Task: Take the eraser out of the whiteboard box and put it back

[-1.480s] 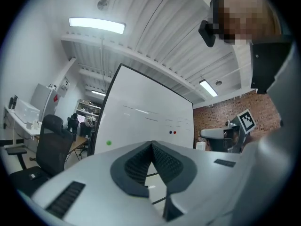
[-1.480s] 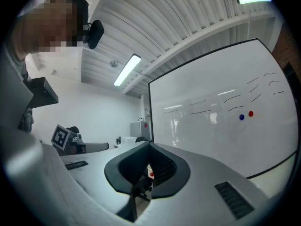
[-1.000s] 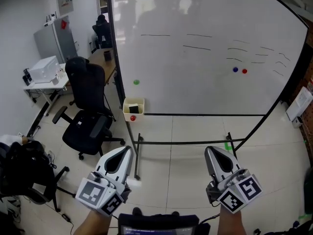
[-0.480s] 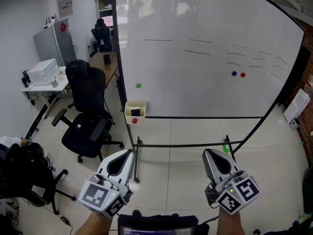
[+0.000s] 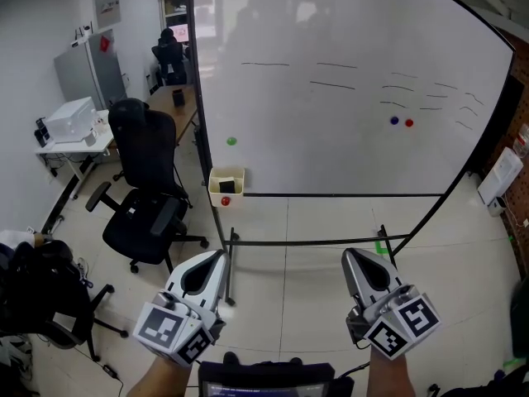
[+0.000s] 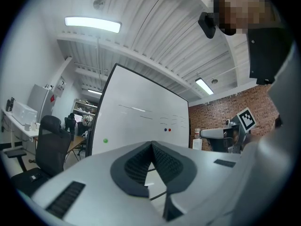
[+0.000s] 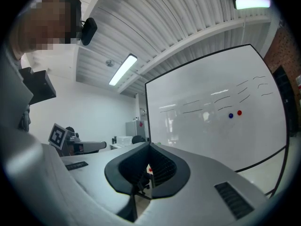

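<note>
We held the left gripper (image 5: 216, 257) and the right gripper (image 5: 350, 256) low and level in front of us, each with its jaws pressed together on nothing. The eraser (image 5: 228, 186) showed only as a small dark shape inside the cream box (image 5: 226, 172), which hung at the lower left corner of the whiteboard (image 5: 347, 139), ahead of us and well apart from both grippers. It lay almost straight ahead of the left gripper and off to the left of the right one, so we judged the left the nearer. It was too small for us to tell which way its long side ran. Between us and the box stood the stand's floor bar (image 5: 314, 241), and a black office chair (image 5: 147, 168) stood just to the box's left. A red magnet (image 5: 224, 200) sat on the box front, a green magnet (image 5: 231, 141) on the board above.
</note>
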A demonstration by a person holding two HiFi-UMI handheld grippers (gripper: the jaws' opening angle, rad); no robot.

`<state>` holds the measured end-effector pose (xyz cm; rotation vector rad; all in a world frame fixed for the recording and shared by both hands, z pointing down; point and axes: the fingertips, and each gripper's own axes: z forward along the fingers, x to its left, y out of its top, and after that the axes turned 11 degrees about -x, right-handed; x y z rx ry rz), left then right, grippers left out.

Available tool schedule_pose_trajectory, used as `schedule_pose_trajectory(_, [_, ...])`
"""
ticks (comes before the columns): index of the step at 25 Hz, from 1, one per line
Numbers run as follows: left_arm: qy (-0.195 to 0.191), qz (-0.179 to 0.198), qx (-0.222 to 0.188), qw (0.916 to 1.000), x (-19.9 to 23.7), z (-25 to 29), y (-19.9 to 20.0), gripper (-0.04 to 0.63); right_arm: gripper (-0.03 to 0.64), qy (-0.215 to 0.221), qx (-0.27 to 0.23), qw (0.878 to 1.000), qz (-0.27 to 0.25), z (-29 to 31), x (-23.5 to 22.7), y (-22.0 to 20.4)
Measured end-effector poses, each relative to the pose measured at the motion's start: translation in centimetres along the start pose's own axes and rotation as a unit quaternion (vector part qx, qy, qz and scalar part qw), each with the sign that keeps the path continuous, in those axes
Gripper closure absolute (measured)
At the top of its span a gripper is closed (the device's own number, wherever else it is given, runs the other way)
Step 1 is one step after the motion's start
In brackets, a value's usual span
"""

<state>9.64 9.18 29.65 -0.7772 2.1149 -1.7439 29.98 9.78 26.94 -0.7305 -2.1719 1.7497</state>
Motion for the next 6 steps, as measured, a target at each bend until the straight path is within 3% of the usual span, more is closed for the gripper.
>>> schedule_pose_trajectory(6, [-0.005, 0.0, 0.005, 1.0, -0.33, 0.1, -0.44, 0.561, 0.595, 0.002, 0.002, 1.0, -0.001, 0.08, -0.14, -0.13])
